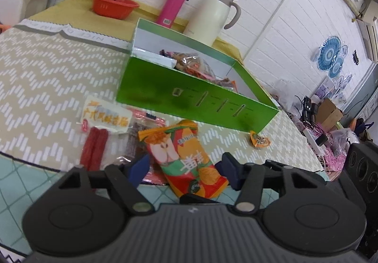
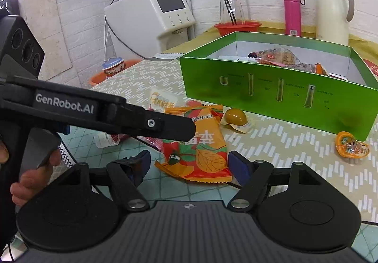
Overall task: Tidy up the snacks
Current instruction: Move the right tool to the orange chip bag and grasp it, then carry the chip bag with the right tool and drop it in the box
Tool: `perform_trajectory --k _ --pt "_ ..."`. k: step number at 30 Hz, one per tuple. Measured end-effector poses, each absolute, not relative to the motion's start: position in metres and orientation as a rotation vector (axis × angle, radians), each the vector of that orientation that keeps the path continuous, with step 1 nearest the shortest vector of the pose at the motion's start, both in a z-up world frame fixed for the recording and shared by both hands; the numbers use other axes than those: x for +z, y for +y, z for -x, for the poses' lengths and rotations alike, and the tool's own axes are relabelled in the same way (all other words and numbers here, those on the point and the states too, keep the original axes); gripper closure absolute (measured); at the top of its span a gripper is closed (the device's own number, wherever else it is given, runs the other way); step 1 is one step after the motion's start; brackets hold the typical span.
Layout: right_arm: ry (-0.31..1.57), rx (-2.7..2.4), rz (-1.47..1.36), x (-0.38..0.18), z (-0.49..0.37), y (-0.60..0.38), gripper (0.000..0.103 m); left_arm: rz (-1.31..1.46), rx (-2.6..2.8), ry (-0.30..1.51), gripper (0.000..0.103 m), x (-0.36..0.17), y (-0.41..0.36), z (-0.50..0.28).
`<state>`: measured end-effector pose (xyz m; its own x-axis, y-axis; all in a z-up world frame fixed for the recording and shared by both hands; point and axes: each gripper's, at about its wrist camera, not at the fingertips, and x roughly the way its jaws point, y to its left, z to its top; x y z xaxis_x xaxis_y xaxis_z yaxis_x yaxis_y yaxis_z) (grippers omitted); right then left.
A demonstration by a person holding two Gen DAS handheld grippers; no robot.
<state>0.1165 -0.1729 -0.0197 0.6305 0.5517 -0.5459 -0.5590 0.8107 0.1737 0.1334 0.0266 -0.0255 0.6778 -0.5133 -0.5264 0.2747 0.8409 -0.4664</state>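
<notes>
Green box (image 2: 271,88) with perhaps three snack packets (image 2: 278,56) inside; both claws (image 1: 185,167) (image 2: 189,165) spread, empty.

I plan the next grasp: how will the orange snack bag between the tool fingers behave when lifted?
The orange snack bag looks like a thin foil pouch, so probably light and floppy. Its glossy surface may slip. It overlaps other packets, so lifting could drag them.

A pink flask (image 2: 292,13) and a cream jug (image 2: 333,12) are set upright side by side at the back of the surface (image 1: 47,69). A glass carafe (image 2: 230,6) is stood in a red basket (image 2: 237,28). A white dispenser (image 2: 151,19) is placed beside the surface.
</notes>
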Motion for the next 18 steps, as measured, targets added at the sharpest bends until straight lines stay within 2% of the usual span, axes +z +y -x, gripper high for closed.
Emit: perform_trajectory --k 4,7,8,9,10,11,13,15,18 --pt "0.629 0.626 -0.003 -0.02 -0.12 -0.175 0.0 0.369 -0.451 0.699 0.049 -0.028 0.026 -0.135" --pt "0.634 0.63 -0.003 -0.021 -0.121 -0.174 0.0 0.348 -0.455 0.707 0.065 -0.029 0.023 -0.135" --pt "0.634 0.63 -0.011 -0.021 -0.121 -0.175 0.0 0.334 -0.449 0.71 0.075 -0.03 0.02 -0.135" --pt "0.634 0.618 -0.017 -0.021 -0.12 -0.175 0.004 0.322 -0.442 0.714 0.081 -0.031 0.019 -0.135" --pt "0.629 0.596 -0.009 -0.021 -0.119 -0.174 0.018 0.313 -0.434 0.705 0.087 -0.031 0.017 -0.134" --pt "0.628 0.584 0.002 -0.021 -0.118 -0.174 0.025 0.316 -0.44 0.705 0.089 -0.032 0.016 -0.133" --pt "0.625 0.583 0.001 -0.021 -0.116 -0.173 0.03 0.317 -0.437 0.703 0.093 -0.03 0.014 -0.131" --pt "0.609 0.574 0.024 -0.02 -0.11 -0.171 0.036 0.316 -0.442 0.699 0.094 -0.028 0.012 -0.127" --pt "0.58 0.564 0.044 -0.014 -0.098 -0.171 0.04 0.313 -0.461 0.676 0.094 -0.019 0.01 -0.119"
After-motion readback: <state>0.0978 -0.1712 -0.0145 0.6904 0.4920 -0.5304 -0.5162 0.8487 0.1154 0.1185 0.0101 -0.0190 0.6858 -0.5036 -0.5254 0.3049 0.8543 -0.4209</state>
